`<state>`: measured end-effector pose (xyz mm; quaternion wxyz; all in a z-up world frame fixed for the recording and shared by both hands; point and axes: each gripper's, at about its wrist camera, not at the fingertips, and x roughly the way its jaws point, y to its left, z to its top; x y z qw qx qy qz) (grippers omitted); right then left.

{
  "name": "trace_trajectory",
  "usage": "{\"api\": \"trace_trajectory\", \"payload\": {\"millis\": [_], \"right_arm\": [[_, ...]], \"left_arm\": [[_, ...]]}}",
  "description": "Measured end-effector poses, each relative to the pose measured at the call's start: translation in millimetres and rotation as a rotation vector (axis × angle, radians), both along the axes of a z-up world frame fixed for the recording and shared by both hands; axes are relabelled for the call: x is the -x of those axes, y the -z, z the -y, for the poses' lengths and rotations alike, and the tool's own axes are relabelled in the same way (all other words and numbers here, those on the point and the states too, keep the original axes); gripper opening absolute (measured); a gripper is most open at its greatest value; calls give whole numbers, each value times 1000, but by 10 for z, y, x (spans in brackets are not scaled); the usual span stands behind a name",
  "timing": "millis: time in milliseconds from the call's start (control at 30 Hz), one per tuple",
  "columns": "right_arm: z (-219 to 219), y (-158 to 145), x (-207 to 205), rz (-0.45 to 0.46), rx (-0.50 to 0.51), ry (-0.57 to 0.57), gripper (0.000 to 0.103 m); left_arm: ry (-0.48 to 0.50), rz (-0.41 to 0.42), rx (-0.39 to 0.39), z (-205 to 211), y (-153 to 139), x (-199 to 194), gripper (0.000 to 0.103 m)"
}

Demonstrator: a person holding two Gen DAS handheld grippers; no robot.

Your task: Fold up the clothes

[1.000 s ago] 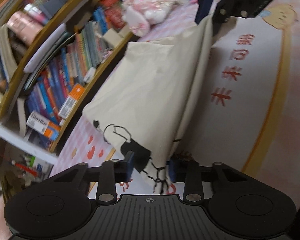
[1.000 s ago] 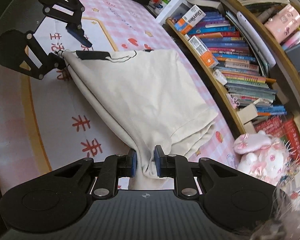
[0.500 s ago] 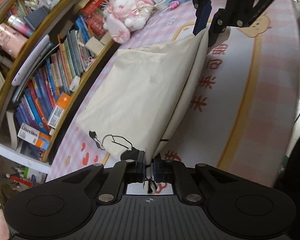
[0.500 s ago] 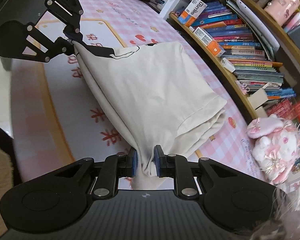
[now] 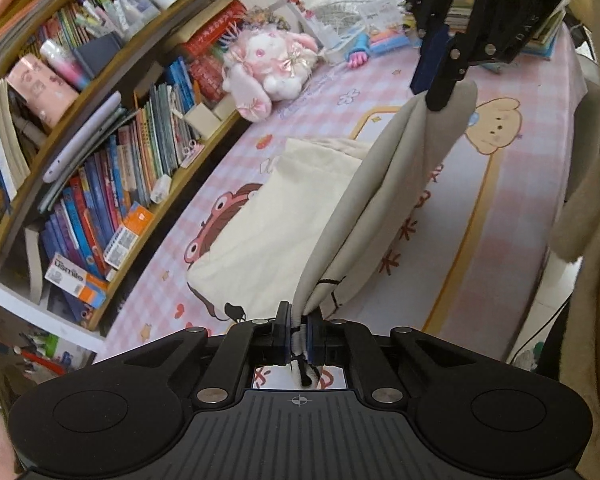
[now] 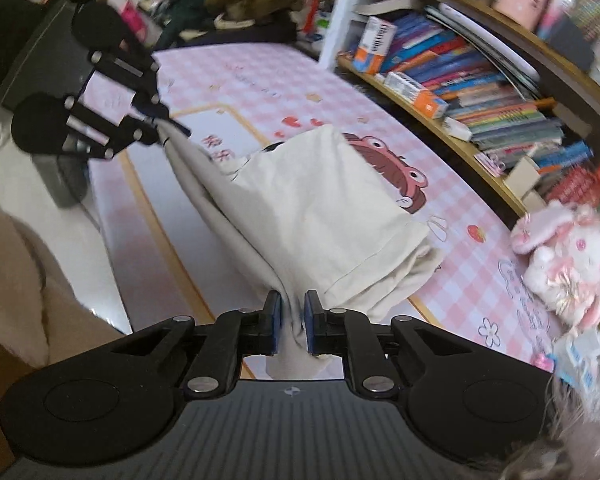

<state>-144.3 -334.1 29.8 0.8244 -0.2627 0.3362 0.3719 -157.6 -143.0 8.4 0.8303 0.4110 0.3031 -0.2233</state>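
- The left gripper (image 5: 298, 338) has its jaws clamped on one end of a cream garment (image 5: 268, 240).
- The right gripper (image 6: 292, 326) is closing its jaws on the other end, with cloth bunched between them.
- The garment's held edge is raised and stretched between both grippers; the rest drapes onto the pink checked tabletop (image 5: 512, 216), toward the edge by the bookshelf (image 5: 112, 184).
- A pink plush rabbit (image 5: 268, 72) sits farther along that edge.

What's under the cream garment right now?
The pink checked mat lies under the cream garment; a cartoon frog print shows beside its far edge. Whatever lies beneath the resting part is covered.
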Motion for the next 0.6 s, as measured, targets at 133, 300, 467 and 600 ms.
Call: {"api": "trace_trajectory", "payload": {"millis": [133, 300, 467, 600], "right_arm": [[11, 49, -48, 2, 13, 15, 8], [56, -105, -190, 70, -22, 61, 3], [121, -413, -510, 175, -83, 132, 2], [101, -475, -757, 188, -58, 141, 2]], "left_arm": [[6, 14, -2, 27, -46, -61, 7], [-31, 66, 56, -5, -233, -292, 8], [-67, 79, 123, -5, -364, -597, 8], [-67, 68, 131, 0, -349, -724, 8]]}}
